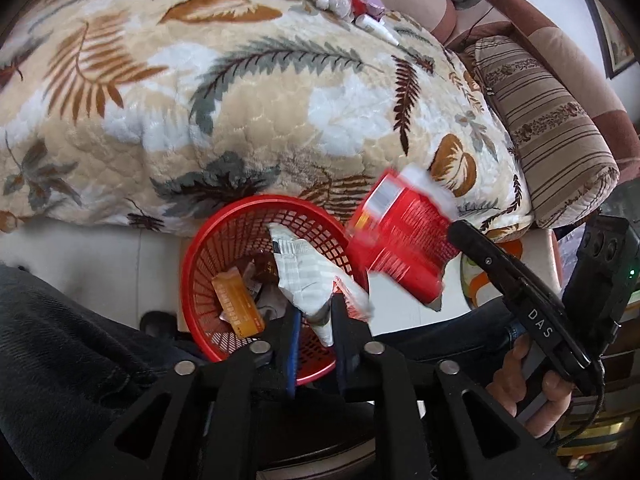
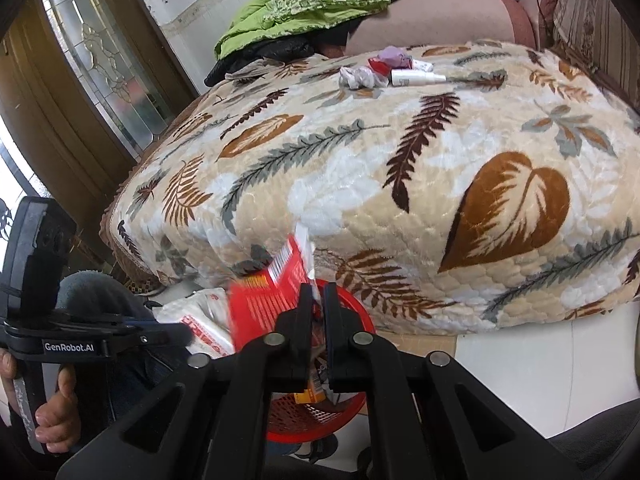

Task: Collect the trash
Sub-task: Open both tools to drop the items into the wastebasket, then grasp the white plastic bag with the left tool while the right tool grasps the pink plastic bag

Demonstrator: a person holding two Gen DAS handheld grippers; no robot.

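Observation:
A red mesh basket (image 1: 208,248) stands on the floor by the bed; it also shows in the right wrist view (image 2: 352,300). My left gripper (image 1: 314,312) is shut on a white crumpled wrapper (image 1: 308,276) over the basket. My right gripper (image 2: 317,292) is shut on a red packet (image 2: 276,296), held above the basket's right rim; the packet looks blurred in the left wrist view (image 1: 400,236). An orange wrapper (image 1: 238,304) lies inside the basket. More trash (image 2: 368,74) and a small white bottle (image 2: 416,77) lie on the far side of the bed.
A leaf-patterned blanket (image 1: 240,100) covers the bed. A striped cushion (image 1: 548,132) and a sofa sit on the right. Green clothing (image 2: 304,4) lies behind the bed, with a glazed door (image 2: 100,60) at the left. White floor tiles (image 2: 520,360) surround the basket.

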